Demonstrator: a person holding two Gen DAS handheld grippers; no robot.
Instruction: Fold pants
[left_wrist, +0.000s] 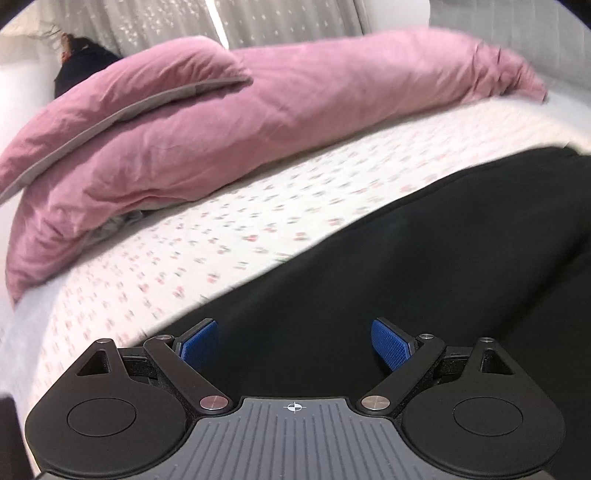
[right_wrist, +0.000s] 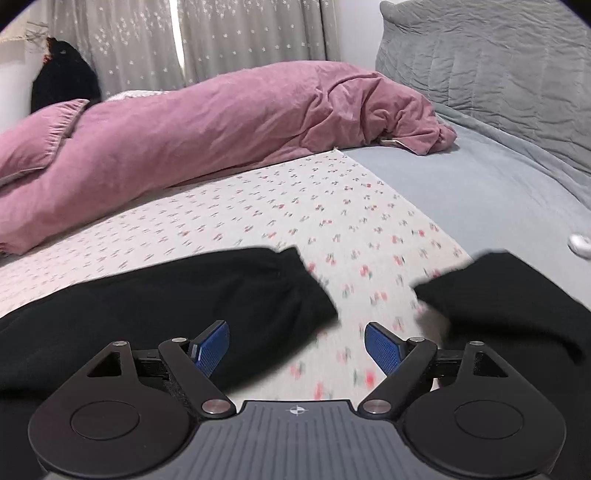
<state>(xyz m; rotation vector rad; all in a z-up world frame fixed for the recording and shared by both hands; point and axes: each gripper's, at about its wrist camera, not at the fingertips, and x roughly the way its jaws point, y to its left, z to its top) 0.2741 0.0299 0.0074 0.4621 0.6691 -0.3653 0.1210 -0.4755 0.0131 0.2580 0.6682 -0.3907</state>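
The left gripper (left_wrist: 293, 345) and right gripper (right_wrist: 295, 349) stand apart, gripping nothing, above the black pants (right_wrist: 184, 295) spread on the floral sheet (right_wrist: 258, 206); soft, limp, light cloth, best pinched at leg ends or waistband.

The bed (right_wrist: 258, 221) fills the middle of both views, covered by a white sheet with a small floral print. A rolled pink duvet (right_wrist: 207, 125) lies across its far side. Grey star-patterned curtains (right_wrist: 236, 33) hang along the top of the frame; daylight shows at their gap. A grey quilted headboard (right_wrist: 498, 70) occupies the upper right, with a grey-blue sheet (right_wrist: 472, 192) below it.
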